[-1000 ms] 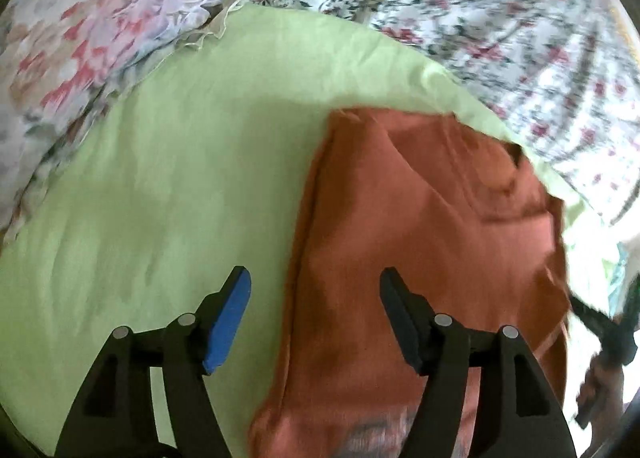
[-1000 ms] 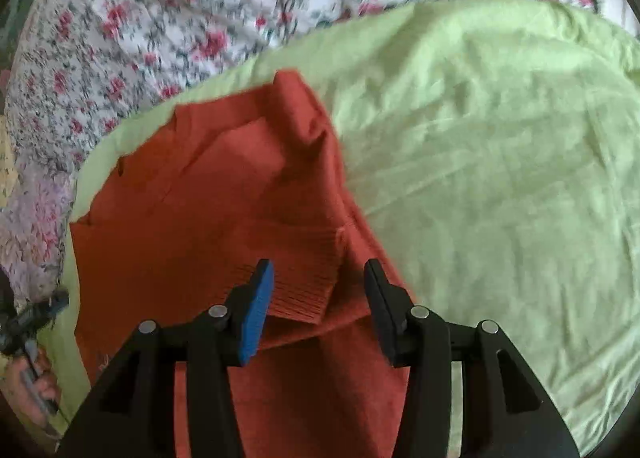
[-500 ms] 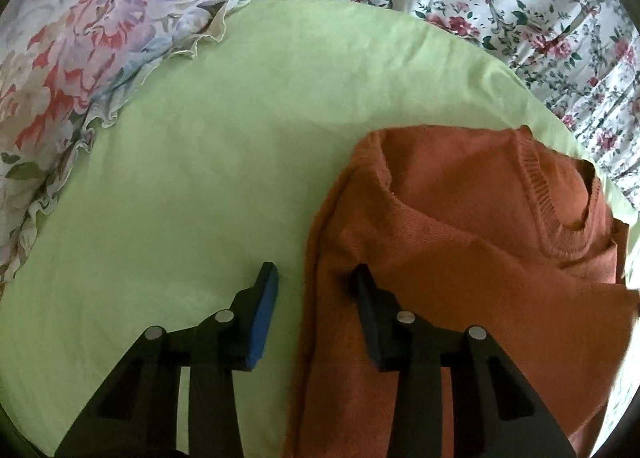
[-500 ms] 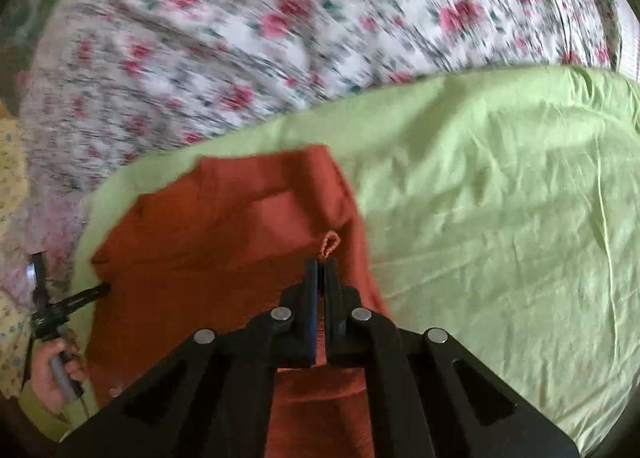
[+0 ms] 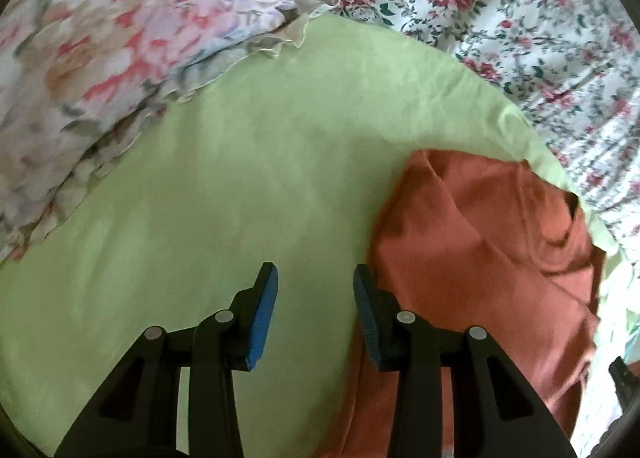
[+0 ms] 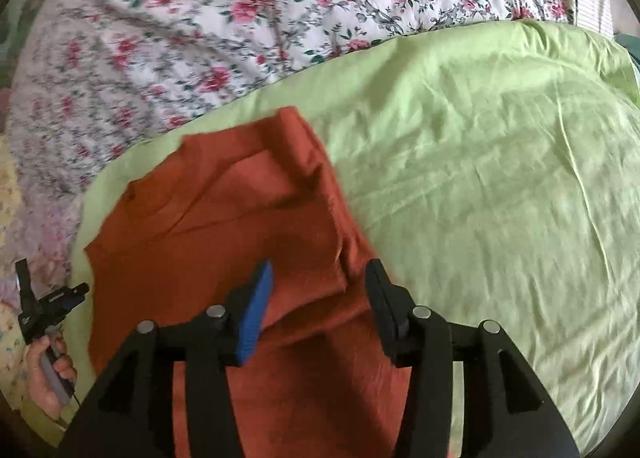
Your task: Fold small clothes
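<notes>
The rust-orange sweater (image 6: 224,242) is lying on the green sheet (image 6: 500,177), its long axis running away from the person toward the floral quilt (image 6: 240,17), neckline at the far end. The right gripper (image 6: 318,298) is sitting directly over it, near its right-hand edge, where a folded-in flap is making a raised ridge just ahead of the fingers. Its jaws are spread wide and nothing is caught between them; whether the tips are brushing the knit cannot be told. In the left wrist view, the left gripper (image 5: 316,298) is hanging over bare green sheet with the sweater (image 5: 480,258) off to its right, the right finger just at the garment's left edge. That one is spread too, holding nothing. A ruffled floral pillow (image 5: 120,37) is lying well off to the far left. The right gripper looks nearer for the next grab, probably that right-hand edge.
</notes>
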